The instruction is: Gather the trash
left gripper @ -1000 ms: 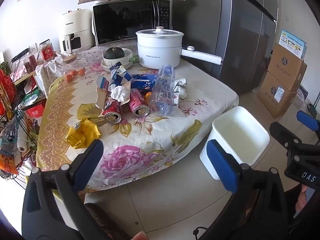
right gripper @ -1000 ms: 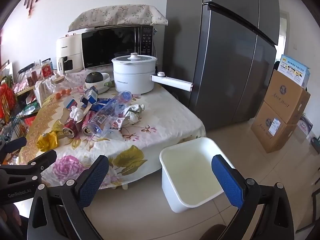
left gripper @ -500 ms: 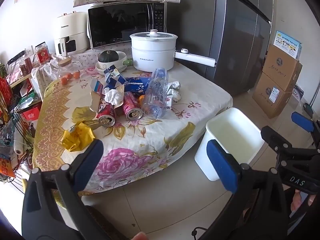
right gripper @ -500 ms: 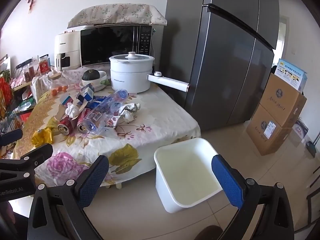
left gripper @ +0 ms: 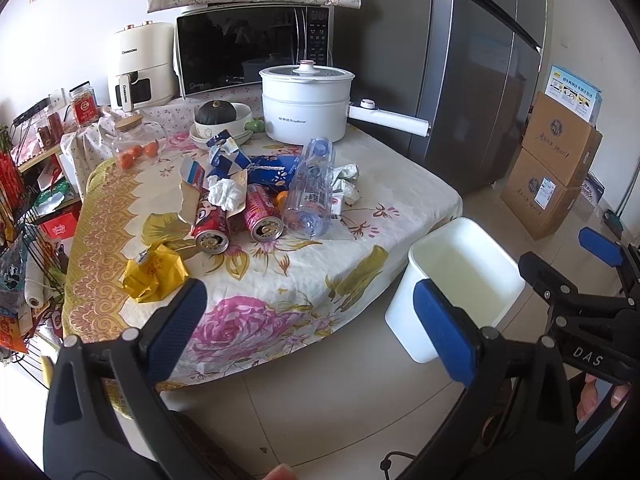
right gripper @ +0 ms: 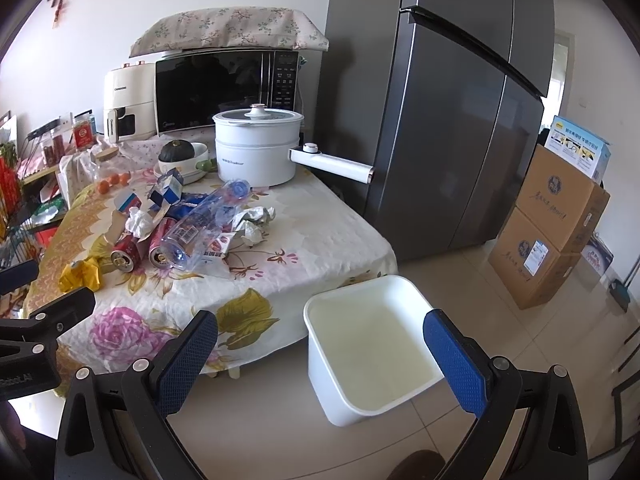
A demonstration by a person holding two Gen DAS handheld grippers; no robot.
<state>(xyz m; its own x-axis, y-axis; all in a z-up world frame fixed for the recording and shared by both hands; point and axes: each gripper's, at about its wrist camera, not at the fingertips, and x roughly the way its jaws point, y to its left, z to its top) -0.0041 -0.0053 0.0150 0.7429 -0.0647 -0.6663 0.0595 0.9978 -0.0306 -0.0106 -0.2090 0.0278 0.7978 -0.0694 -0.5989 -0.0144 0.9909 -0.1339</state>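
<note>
A: Left wrist view: the left gripper [left gripper: 308, 320] hangs jaws apart, empty; the plastic bottle [left gripper: 312, 190] lies among cans mid-table. Probably light and slippery, so grip its ribbed middle

B: Right wrist view: the right gripper [right gripper: 320, 354] gapes empty above the white bin [right gripper: 370, 344] beside the table

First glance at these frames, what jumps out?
The trash pile mid-table: two red cans, a clear bottle, crumpled paper, blue cartons. An empty white bin stands on the floor by the table's corner. Both claws, left claw and right claw, hang open, short of the table.
</note>
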